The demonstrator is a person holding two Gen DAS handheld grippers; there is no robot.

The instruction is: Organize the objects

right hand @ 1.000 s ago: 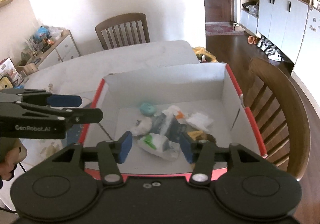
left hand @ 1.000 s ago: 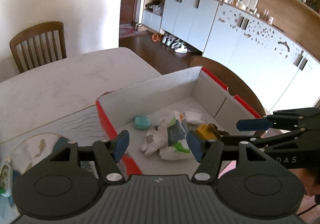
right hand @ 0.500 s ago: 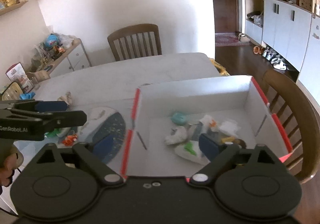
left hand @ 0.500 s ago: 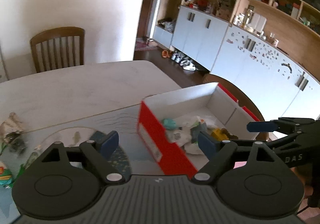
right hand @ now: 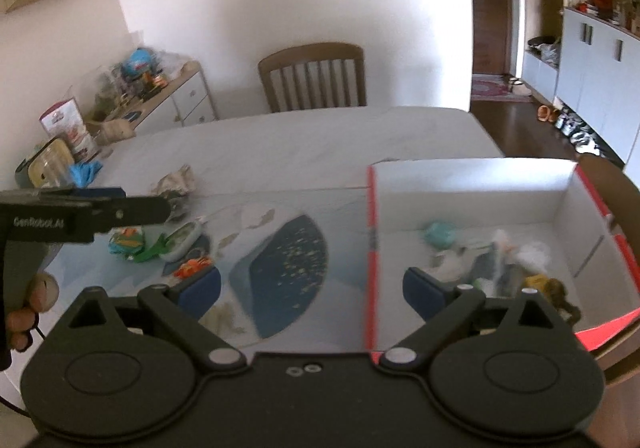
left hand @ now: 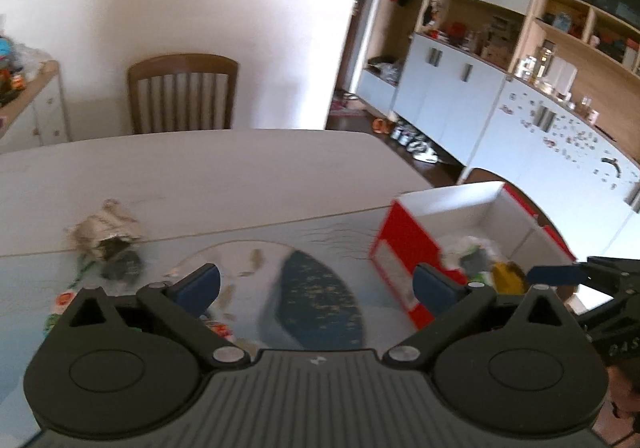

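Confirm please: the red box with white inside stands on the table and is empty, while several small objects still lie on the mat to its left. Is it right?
Not quite. The red box is not empty: the right wrist view shows a pile of small items on its floor. The rest holds: it stands on the table, and several small objects lie on the mat to its left.

Our left hand-held gripper [left hand: 316, 284] over the counter [left hand: 208, 175]

Its jaws are opening, nothing between them; we see the red box [left hand: 404, 248] near the counter's right edge.
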